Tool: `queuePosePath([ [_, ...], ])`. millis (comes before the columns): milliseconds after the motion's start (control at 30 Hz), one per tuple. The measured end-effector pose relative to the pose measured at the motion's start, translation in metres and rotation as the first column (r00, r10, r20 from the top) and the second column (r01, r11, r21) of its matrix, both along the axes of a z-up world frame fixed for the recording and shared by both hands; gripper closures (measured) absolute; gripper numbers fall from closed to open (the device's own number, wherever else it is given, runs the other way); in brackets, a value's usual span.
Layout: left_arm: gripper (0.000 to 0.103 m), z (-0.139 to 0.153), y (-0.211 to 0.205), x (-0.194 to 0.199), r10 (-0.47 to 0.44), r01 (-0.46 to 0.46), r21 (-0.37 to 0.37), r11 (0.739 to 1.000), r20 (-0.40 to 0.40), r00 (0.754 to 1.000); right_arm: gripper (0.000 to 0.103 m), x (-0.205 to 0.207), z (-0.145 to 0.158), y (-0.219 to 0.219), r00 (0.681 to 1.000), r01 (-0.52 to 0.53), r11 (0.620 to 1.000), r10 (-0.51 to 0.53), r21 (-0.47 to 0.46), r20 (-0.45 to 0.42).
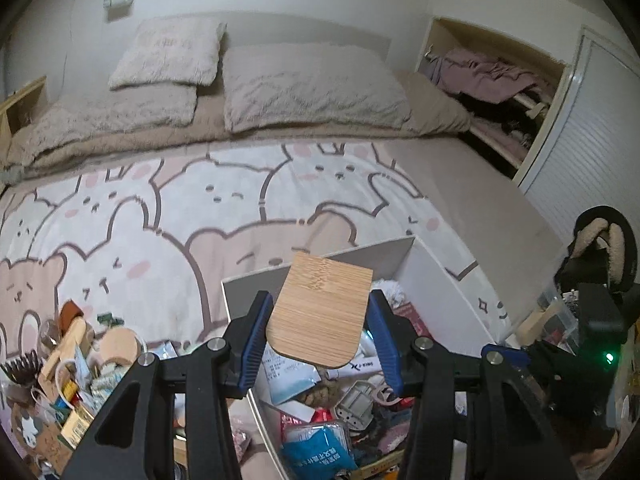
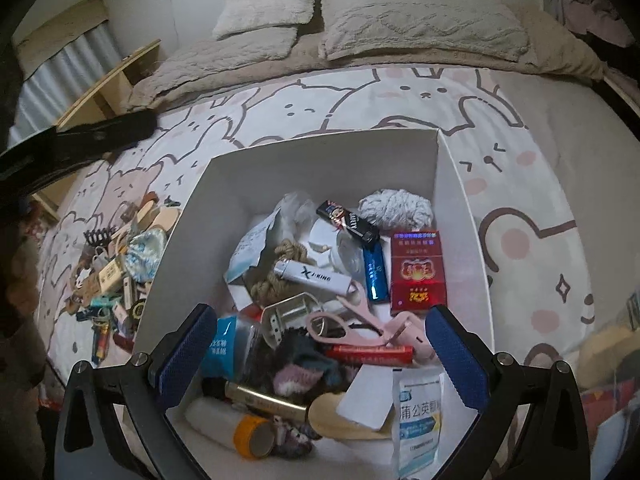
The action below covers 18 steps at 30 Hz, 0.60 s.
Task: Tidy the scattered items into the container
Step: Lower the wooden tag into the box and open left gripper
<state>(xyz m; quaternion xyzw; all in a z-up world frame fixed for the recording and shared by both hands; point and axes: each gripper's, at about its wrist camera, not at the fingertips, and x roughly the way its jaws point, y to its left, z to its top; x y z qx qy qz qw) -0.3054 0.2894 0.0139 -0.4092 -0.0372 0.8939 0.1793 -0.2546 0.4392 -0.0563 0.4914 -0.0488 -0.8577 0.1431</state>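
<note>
My left gripper (image 1: 318, 332) is shut on a small bamboo board (image 1: 320, 310), held flat between the blue pads above the white box (image 1: 400, 254). The box sits on the bed and holds several small items. In the right wrist view the white box (image 2: 320, 168) lies right below my right gripper (image 2: 322, 350), which is open and empty over the box's near side. Inside are a red cigarette pack (image 2: 417, 270), a white lighter (image 2: 312, 276), pink scissors (image 2: 352, 322) and more. A pile of scattered items (image 2: 116, 268) lies on the blanket left of the box and also shows in the left wrist view (image 1: 76, 360).
The bed has a cartoon-animal blanket (image 1: 180, 216) and beige pillows (image 1: 312, 88) at the head. An open closet with clothes (image 1: 492, 80) stands at the right. A wooden shelf (image 2: 108, 80) stands left of the bed. My left gripper's arm (image 2: 80, 136) crosses the right wrist view at the left.
</note>
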Motion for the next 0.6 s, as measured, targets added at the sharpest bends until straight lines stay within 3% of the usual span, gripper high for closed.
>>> queuePosePath([
  [367, 0.055, -0.033, 0.004, -0.018, 0.123, -0.122, -0.017, 0.992, 0.175, 0.977, 0.000, 0.005, -0.006, -0.003, 0.999, -0.038, 0.999, 0.038, -0.017, 0.014],
  [600, 0.055, -0.044, 0.022, -0.026, 0.173, -0.151, -0.141, 0.979, 0.158, 0.972, 0.000, 0.007, -0.010, 0.004, 0.999, -0.029, 0.998, 0.032, -0.060, 0.039],
])
